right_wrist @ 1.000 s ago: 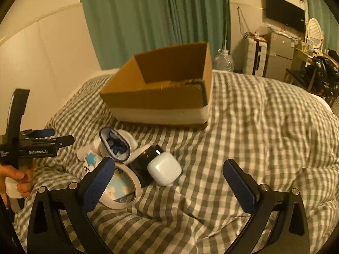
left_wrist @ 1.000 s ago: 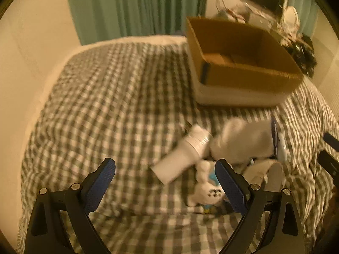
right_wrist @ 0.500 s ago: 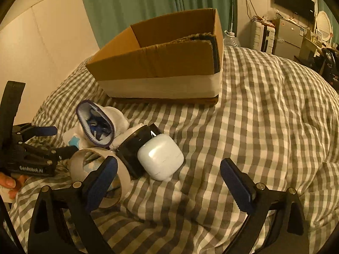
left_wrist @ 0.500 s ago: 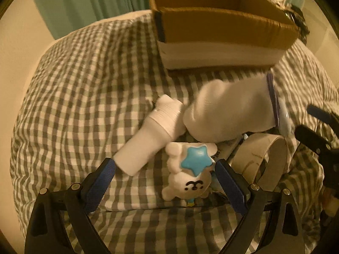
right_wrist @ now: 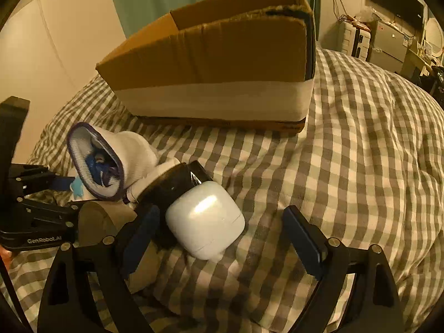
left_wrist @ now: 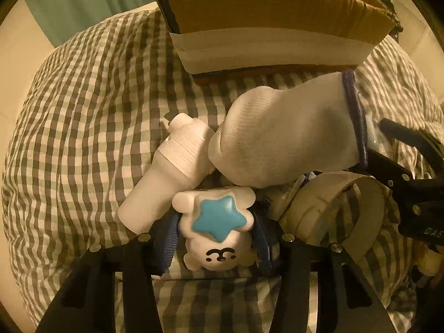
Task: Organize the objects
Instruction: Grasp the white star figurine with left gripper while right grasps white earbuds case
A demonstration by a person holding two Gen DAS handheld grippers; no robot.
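Bedding in grey-and-white checks carries everything, with the cardboard box at the far side and the pile near me: white sock, tape roll, white bottle. My left tool is closing around the small white bear toy with the blue star, its pads at the toy's sides. My right tool is closing too, still wide, the white earbud case lying untouched between its jaws.

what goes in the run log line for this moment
left tool: closing around star toy | right tool: closing, white case between pads, untouched | box: behind
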